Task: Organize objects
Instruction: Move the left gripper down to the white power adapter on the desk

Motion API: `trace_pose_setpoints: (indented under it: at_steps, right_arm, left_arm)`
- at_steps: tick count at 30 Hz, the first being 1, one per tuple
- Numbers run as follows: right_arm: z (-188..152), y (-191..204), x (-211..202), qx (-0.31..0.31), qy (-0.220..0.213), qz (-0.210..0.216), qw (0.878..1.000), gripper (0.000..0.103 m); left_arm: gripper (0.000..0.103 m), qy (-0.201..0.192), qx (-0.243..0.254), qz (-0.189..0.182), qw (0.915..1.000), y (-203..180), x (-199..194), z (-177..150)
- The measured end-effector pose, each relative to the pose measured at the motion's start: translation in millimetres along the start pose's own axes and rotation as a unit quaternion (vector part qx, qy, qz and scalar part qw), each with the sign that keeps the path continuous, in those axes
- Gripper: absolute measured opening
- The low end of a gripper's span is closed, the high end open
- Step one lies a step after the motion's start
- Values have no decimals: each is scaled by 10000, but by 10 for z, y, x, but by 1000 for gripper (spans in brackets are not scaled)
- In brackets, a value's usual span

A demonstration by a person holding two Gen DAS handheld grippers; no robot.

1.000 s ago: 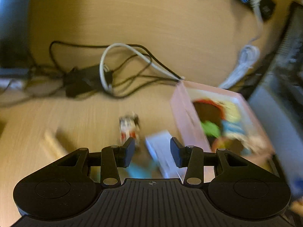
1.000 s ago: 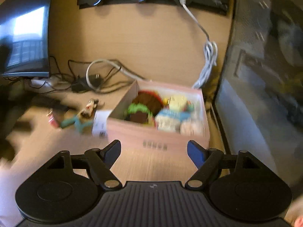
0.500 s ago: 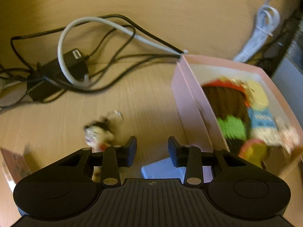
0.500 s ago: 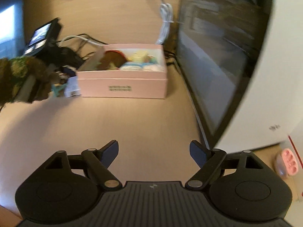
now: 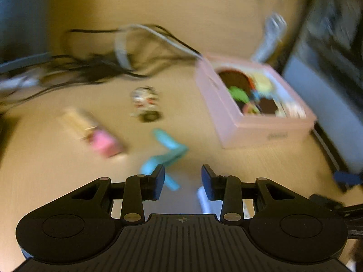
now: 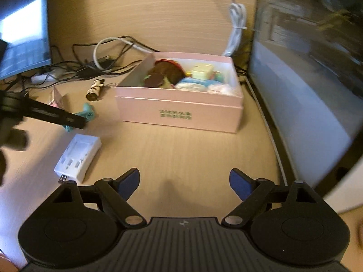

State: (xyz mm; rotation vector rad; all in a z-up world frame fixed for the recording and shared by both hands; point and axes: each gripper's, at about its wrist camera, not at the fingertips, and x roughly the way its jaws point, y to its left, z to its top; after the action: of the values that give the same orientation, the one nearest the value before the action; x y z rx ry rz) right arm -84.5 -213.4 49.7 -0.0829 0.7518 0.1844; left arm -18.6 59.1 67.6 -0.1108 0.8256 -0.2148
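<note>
A pink box [image 6: 181, 111] [image 5: 256, 122] full of small soft toys stands on the wooden desk. Left of it lie a small patterned keychain figure [image 6: 94, 88] [image 5: 145, 100], a teal clip [image 6: 87, 112] [image 5: 166, 150], a pink-and-tan packet [image 5: 95, 136] and a white adapter block [image 6: 78, 156]. My left gripper [image 5: 182, 180] is open and empty, low over the desk just before the teal clip; the white block shows under it [image 5: 204, 200]. My right gripper [image 6: 183, 183] is wide open and empty, well back from the box. The left wrist view is blurred.
A tangle of black and white cables [image 6: 106, 56] lies behind the toys. A monitor [image 6: 25, 36] stands at the left and a large dark screen [image 6: 306, 72] at the right. A bundled white cord [image 6: 236, 25] hangs at the back wall.
My left gripper has pulled back and up, so the teal clip, packet and keychain now show ahead of it. My right gripper has swung back toward the box and come closer.
</note>
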Motion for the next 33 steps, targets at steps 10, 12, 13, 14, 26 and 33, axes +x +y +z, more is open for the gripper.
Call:
trace_pose_setpoints:
  at_steps: [10, 12, 13, 14, 26, 33]
  right_arm:
    - [54, 99, 222, -406, 183, 456, 9980, 87]
    - [53, 108, 249, -493, 209, 500, 9973, 87]
    - [50, 102, 259, -526, 219, 520, 9970, 87]
    - [45, 107, 267, -536, 230, 528, 9969, 87]
    - [-92, -132, 256, -231, 418, 474, 9977, 87]
    - [-190, -215, 179, -37, 469, 412, 9980, 87]
  left_arm:
    - [40, 368, 191, 294, 9987, -137, -262, -509]
    - [40, 500, 53, 241, 9984, -170, -185, -564]
    - [40, 551, 2, 223, 9982, -190, -151, -581]
    - [40, 530, 33, 257, 9983, -217, -144, -611]
    - [43, 462, -66, -103, 9989, -516, -211, -501]
    - [43, 117, -498, 407, 9979, -909, -10, -148]
